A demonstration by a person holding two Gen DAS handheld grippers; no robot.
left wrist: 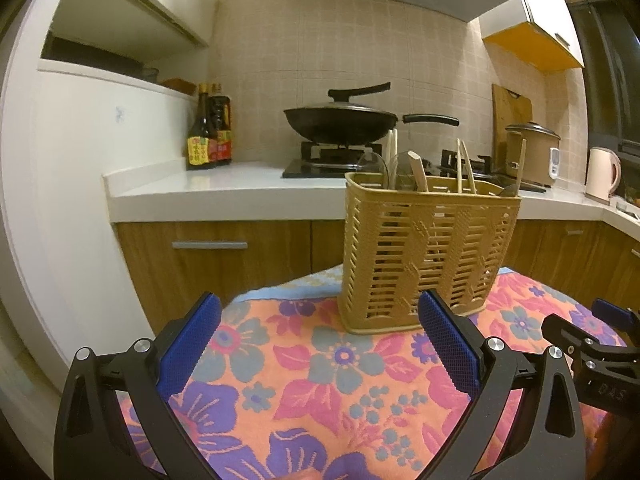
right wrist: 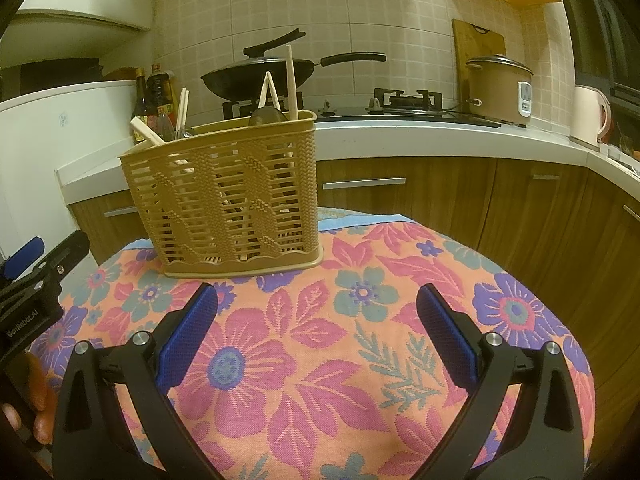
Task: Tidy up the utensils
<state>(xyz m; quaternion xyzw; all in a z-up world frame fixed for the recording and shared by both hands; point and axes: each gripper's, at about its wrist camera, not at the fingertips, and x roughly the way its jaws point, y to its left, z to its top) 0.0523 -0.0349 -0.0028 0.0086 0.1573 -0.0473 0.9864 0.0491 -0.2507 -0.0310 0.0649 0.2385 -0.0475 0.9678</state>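
Note:
A tan slatted plastic utensil basket (left wrist: 424, 256) stands upright on a floral cloth (left wrist: 320, 380). It also shows in the right wrist view (right wrist: 232, 196). Chopsticks (left wrist: 466, 166), a wooden spatula (left wrist: 418, 172) and spoons stick up out of it; in the right wrist view the chopsticks (right wrist: 291, 80) rise above the rim. My left gripper (left wrist: 320, 328) is open and empty, just short of the basket. My right gripper (right wrist: 318, 320) is open and empty, in front of the basket on the cloth (right wrist: 320, 360). Each gripper shows at the edge of the other's view.
Behind stands a white counter (left wrist: 224, 188) with wooden cabinets below. On it are sauce bottles (left wrist: 208, 136), a black wok (left wrist: 340, 120) on a gas hob, a rice cooker (right wrist: 498, 84), a cutting board (right wrist: 476, 48) and a pale kettle (right wrist: 590, 116).

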